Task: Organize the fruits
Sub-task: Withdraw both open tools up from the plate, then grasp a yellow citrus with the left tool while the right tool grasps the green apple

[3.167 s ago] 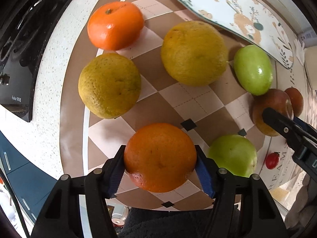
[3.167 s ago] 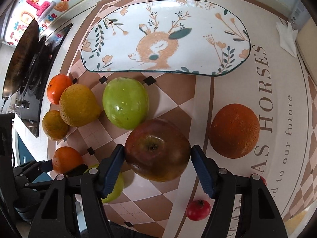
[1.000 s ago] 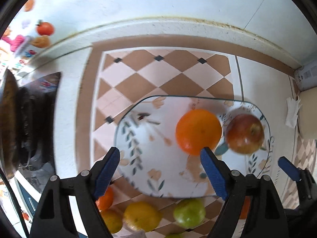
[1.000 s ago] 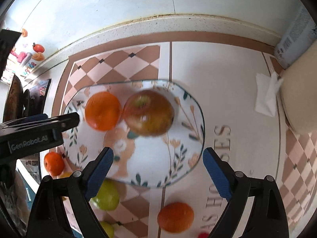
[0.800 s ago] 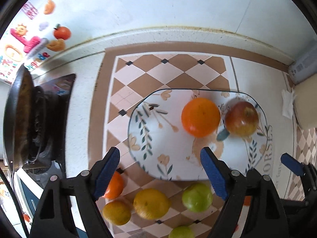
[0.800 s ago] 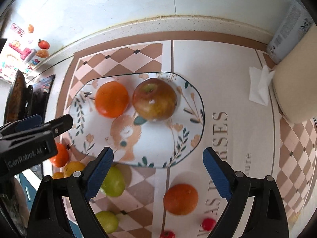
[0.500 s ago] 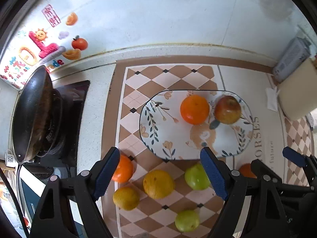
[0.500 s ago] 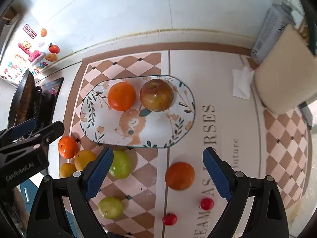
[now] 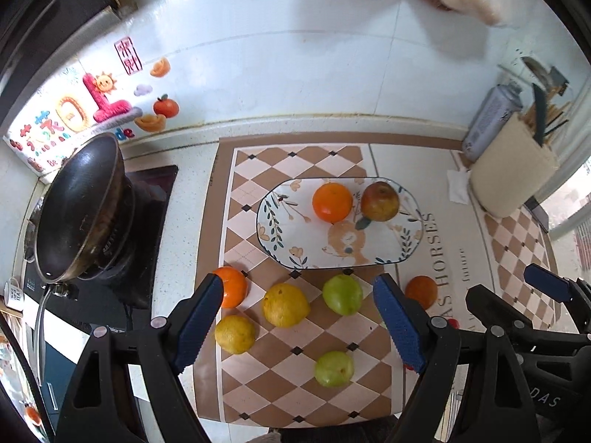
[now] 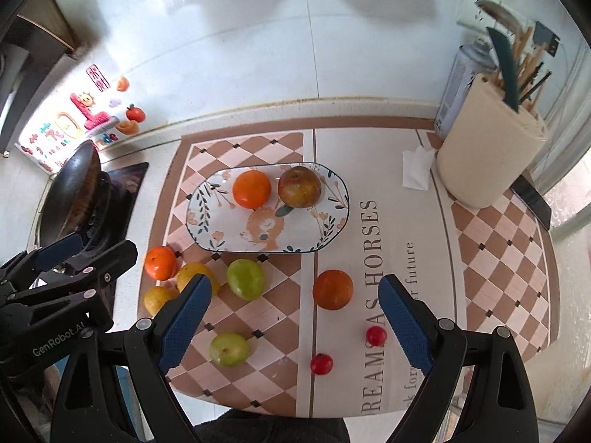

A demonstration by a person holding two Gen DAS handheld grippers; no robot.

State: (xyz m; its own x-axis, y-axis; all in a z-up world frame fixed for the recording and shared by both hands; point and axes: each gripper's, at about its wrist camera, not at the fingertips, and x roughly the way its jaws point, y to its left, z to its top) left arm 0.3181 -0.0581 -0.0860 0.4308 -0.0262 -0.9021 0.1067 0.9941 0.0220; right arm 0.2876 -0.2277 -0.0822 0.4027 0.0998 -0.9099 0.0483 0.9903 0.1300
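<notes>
A patterned oval plate [image 9: 384, 251] [image 10: 229, 236] holds an orange [image 9: 331, 202] [image 10: 251, 189] and a reddish apple [image 9: 379, 201] [image 10: 299, 182]. On the mat in front of it lie two yellow citrus fruits [image 9: 285, 304], two green fruits [image 9: 342, 294] [image 10: 245, 274], an orange at the left [image 9: 232, 286] [image 10: 160, 263], another orange at the right [image 10: 332, 289], and two small red fruits [image 10: 376, 335]. My left gripper [image 9: 297, 323] and right gripper [image 10: 293, 323] are both open, empty and held high above the near edge of the mat.
A black wok on a stove [image 9: 79, 206] stands at the left. A cream utensil holder [image 10: 487, 155], a spray can [image 10: 461, 81] and a crumpled tissue [image 10: 415, 168] stand at the back right. A white tiled wall rises behind the counter.
Both grippers let go of the orange and the apple on the plate, then pulled back and up. The whole mat now shows.
</notes>
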